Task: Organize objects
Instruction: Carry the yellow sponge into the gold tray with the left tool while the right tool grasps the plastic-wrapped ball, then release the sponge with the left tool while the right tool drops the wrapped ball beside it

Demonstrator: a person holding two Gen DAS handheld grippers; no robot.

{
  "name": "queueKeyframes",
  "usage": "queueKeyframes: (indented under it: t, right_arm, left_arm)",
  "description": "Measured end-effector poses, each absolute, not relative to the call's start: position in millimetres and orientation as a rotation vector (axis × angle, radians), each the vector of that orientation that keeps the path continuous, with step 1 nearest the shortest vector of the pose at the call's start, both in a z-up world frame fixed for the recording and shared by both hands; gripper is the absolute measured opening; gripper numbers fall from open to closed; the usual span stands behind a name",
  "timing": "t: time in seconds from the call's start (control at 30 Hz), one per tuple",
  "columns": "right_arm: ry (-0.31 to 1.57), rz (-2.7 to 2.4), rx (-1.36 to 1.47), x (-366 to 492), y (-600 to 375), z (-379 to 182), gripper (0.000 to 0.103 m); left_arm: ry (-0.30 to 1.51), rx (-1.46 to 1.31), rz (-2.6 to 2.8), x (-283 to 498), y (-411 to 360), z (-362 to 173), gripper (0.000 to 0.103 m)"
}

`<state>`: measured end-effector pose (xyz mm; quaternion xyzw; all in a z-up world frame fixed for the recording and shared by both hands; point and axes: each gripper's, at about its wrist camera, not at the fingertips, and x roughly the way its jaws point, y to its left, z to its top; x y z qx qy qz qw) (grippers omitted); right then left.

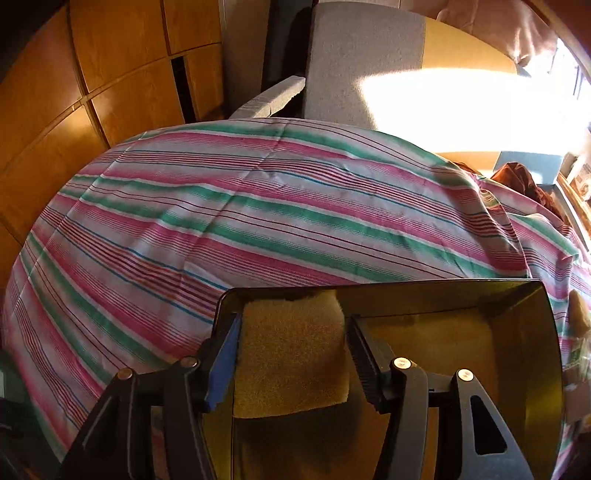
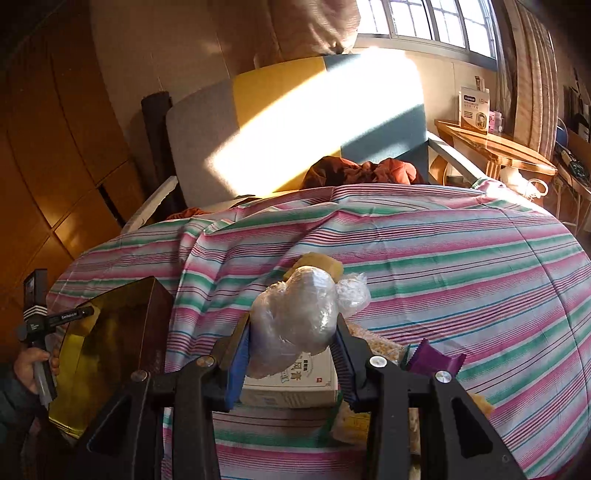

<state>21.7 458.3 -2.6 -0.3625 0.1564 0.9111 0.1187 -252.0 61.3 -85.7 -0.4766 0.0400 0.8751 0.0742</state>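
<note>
A: What is seen nearest in the left wrist view?

B: The left gripper point(image 1: 291, 354) is held over the dark open box point(image 1: 524, 332); a yellow sponge point(image 1: 291, 354) is set between its jaws at a middling width, though it cannot be told whether it is pressed or merely loose between the pads; a second yellow piece point(image 1: 443, 343) is seen lying inside the box.

A: And on the right?

B: The right gripper point(image 2: 293, 328) is closed narrowly on a plastic-wrapped bundle point(image 2: 293, 321), which is lifted clear of the striped cloth point(image 2: 461, 266); just beneath it a white carton point(image 2: 295, 384) is lying, with a purple packet point(image 2: 432, 360) near on the right and another sponge point(image 2: 321, 264) just beyond; the box is seen at the near left, where the left tool is held by a hand point(image 2: 33, 363); farther off, an armchair point(image 2: 258, 122) and a window point(image 2: 424, 22) are lit by sun.

A: Which step is judged to be in hand?

B: Sorting into the box, probably; the sponge is judged about to be dropped, so the left jaws would need to be widened over the box; the bundle would then need to be carried left and lowered inside.
</note>
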Motion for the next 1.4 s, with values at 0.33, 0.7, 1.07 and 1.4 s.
queueKeyframes:
  t: [0.33, 0.7, 1.07, 1.4]
  right_arm:
    - [0.443, 2.786, -1.223, -5.9, 383.7, -20.0, 0.041]
    - [0.384, 2.93, -1.423, -35.8, 284.6, -33.7, 0.041]
    - [0.263, 2.964, -1.666, -79.6, 187.7, -65.5, 0.041]
    - [0.167, 2.966, -1.784, -121.6, 128.6, -78.5, 0.041]
  left_arm:
    - [0.11, -1.281, 2.668, -215.4, 53.9, -57.1, 0.074]
    - [-0.003, -1.146, 2.708, -113.3, 13.0, -21.5, 0.082]
    - [-0.086, -1.19, 2.747, -51.8, -28.8, -29.9, 0.087]
    - [-0.199, -1.215, 2.762, -43.3, -61.7, -36.0, 0.087]
